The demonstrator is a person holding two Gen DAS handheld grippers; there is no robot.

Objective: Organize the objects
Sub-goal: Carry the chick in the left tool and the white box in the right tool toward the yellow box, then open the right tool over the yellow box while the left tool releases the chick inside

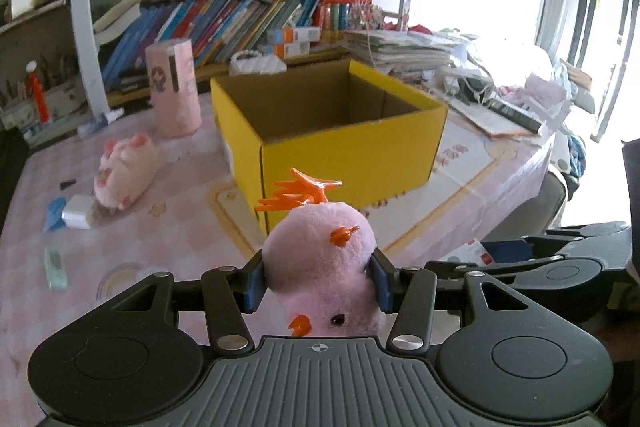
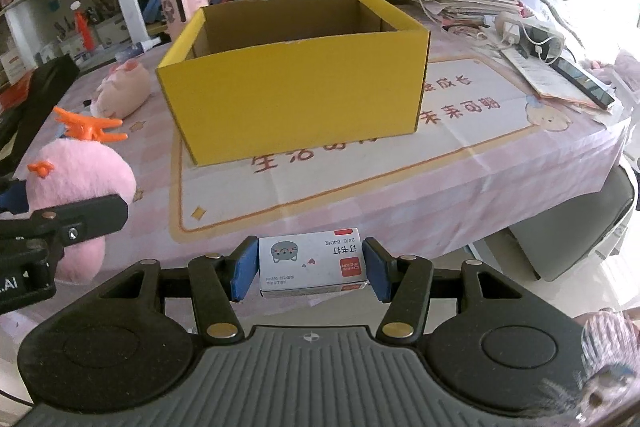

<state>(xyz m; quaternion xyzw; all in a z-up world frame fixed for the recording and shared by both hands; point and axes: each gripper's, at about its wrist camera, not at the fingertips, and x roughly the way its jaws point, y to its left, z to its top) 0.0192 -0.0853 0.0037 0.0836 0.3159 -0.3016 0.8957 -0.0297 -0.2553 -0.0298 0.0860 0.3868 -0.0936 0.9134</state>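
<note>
My left gripper (image 1: 318, 281) is shut on a pink plush chick (image 1: 320, 247) with orange plastic feet, held above the table's near side, in front of the open yellow cardboard box (image 1: 344, 151). The right wrist view shows the same chick (image 2: 76, 175) at the left edge. My right gripper (image 2: 310, 267) is shut on a small white staple box (image 2: 310, 261) with a cat picture, held over the table's front edge, short of the yellow box (image 2: 296, 95). The box looks empty inside as far as I can see.
A pale pink plush pig (image 1: 122, 173) lies left of the box, with a pink cylinder (image 1: 174, 87) behind it and small items (image 1: 76, 213) near the left edge. Bookshelves (image 1: 240, 23) rise at the back. Paper stacks, cables and a phone (image 2: 576, 77) crowd the right side.
</note>
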